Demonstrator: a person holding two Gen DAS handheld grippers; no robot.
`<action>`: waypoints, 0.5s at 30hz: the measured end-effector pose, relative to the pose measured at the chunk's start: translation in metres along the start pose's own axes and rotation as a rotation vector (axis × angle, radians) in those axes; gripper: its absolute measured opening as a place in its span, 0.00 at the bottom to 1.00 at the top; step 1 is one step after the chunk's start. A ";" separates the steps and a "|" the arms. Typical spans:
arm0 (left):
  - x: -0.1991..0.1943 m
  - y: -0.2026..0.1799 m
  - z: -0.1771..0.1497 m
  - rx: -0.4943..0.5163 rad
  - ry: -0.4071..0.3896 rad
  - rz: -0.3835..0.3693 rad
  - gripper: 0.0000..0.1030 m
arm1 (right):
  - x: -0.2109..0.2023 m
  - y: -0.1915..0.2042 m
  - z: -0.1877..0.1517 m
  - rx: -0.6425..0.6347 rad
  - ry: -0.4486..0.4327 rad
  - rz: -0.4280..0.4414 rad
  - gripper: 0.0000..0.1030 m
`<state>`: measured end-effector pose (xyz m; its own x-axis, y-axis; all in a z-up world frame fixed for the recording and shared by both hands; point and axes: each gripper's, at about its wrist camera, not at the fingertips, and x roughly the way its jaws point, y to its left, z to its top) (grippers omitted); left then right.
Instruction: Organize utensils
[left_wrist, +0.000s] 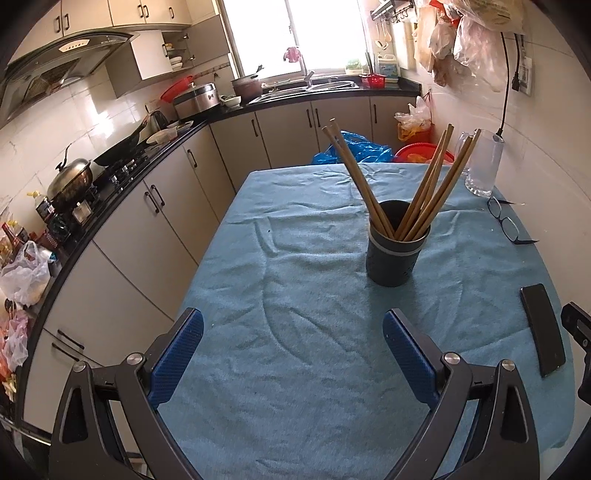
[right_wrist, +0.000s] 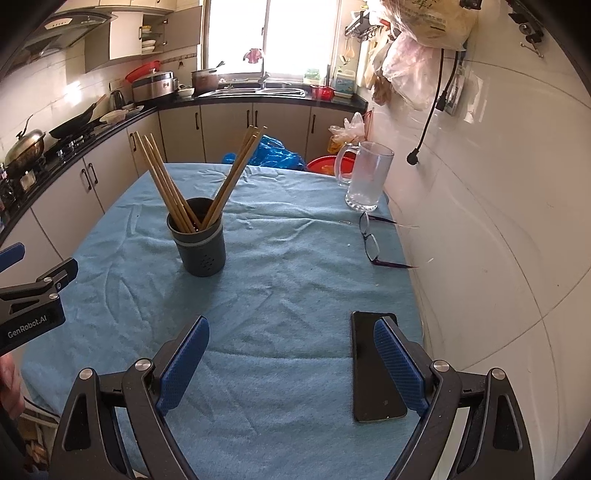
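Chopsticks (left_wrist: 424, 181) splay upright in dark holder (left_wrist: 397, 254) — both grippers' fingers spread, empty.

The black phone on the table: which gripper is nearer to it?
Right. The right gripper hovers with one finger over the phone; the left gripper is off to the phone's left.

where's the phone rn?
The phone lies flat on the blue cloth at the table's right side near the wall, partly behind the right tool's right finger. In the left wrist view it sits far right.
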<state>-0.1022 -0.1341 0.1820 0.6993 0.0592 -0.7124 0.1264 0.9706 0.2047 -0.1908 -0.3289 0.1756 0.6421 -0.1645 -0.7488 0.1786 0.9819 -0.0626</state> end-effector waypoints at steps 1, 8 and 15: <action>0.000 0.000 -0.001 -0.001 0.000 0.002 0.94 | 0.000 0.001 0.000 -0.002 0.001 0.001 0.91; 0.000 0.006 -0.005 -0.015 0.003 0.008 0.94 | 0.000 0.008 -0.001 -0.021 0.005 0.009 0.91; 0.001 0.012 -0.007 -0.026 0.003 0.010 0.94 | 0.000 0.013 -0.001 -0.029 0.006 0.012 0.91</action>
<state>-0.1046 -0.1212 0.1789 0.6980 0.0695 -0.7128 0.1014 0.9756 0.1945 -0.1888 -0.3163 0.1741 0.6395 -0.1521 -0.7536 0.1491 0.9862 -0.0725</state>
